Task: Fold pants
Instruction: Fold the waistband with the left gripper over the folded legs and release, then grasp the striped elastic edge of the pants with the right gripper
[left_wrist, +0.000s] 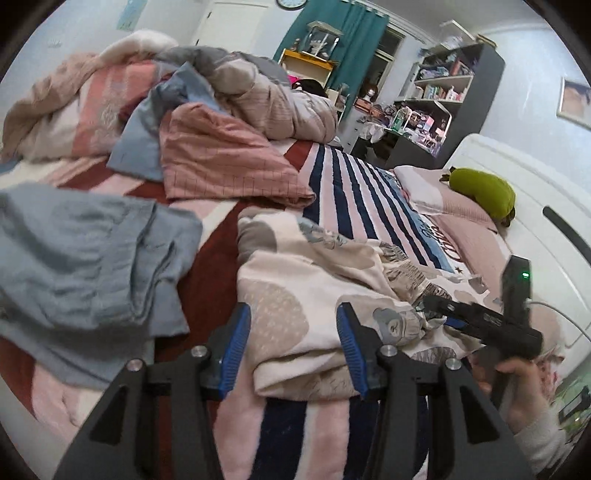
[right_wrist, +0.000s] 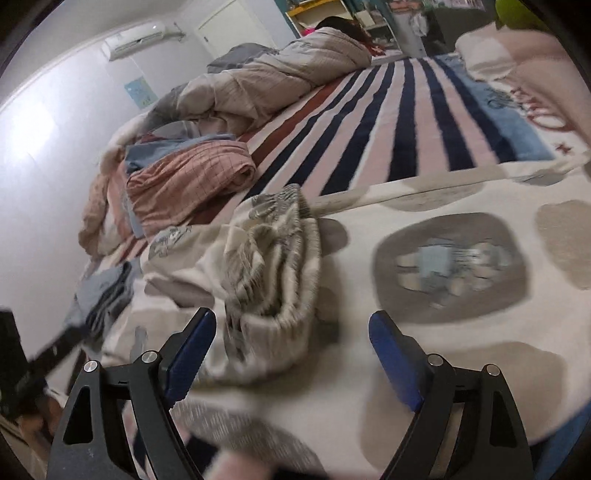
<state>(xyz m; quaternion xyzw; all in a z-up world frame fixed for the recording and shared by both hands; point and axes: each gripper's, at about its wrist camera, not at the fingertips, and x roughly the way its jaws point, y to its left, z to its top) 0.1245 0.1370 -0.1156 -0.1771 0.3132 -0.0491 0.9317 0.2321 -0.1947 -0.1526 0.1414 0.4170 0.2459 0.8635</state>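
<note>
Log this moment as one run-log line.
task: fold pants | patterned pants: partly folded on striped blanket | left tool: open, over pants edge | right tool: open, over bunched cuff | held: nothing

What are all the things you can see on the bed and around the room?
pants: one, cream with grey patches, crumpled on the near side of the bed
blanket: one, pink, navy and red stripes, covering the bed
blue cloth: one, grey-blue, lying left of the pants
pink checked cloth: one, folded, mid-bed
quilt: one, beige and grey, heaped at the far side
green soft toy: one, on the pillow
pillow: one, pink, at the headboard
shelves: one dark unit, full, by the far wall
curtain: teal, at the window
clock: one, high on the wall
left hand-held gripper: open, over the pants' edge
right hand-held gripper: open, over the pants
</note>
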